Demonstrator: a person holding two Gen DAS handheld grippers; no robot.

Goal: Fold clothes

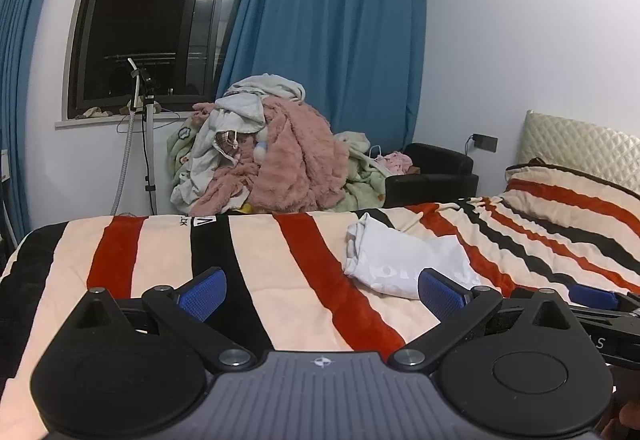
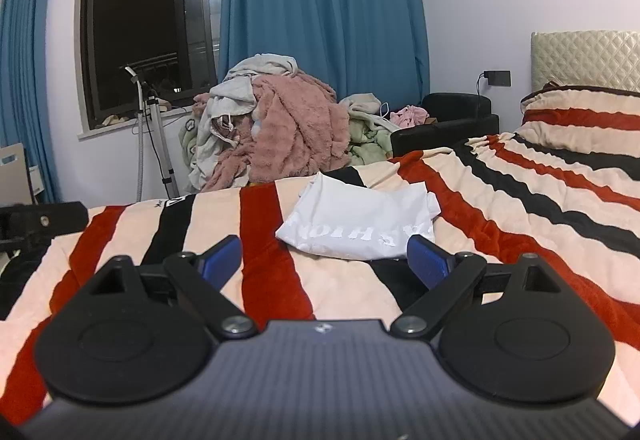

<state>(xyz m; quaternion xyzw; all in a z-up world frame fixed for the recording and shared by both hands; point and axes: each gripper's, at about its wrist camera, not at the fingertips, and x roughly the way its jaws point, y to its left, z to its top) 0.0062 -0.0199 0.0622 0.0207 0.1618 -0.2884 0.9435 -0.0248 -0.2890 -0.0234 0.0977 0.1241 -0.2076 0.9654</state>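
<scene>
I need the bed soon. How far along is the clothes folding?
Done: one white printed garment lies folded on the striped blanket. In hand: nothing; the left gripper and right gripper are both open and empty. Left: the large heap of clothes beyond the bed looks unfolded.

Folded white shirt (image 2: 360,218) lies flat on striped bedspread (image 2: 520,208).

Your left gripper (image 1: 322,294) points slightly downward with its blue-padded fingers (image 1: 202,294) spread wide and nothing between them. Your right gripper (image 2: 324,260) sits in the same attitude, jaws wide apart, gripping nothing
</scene>
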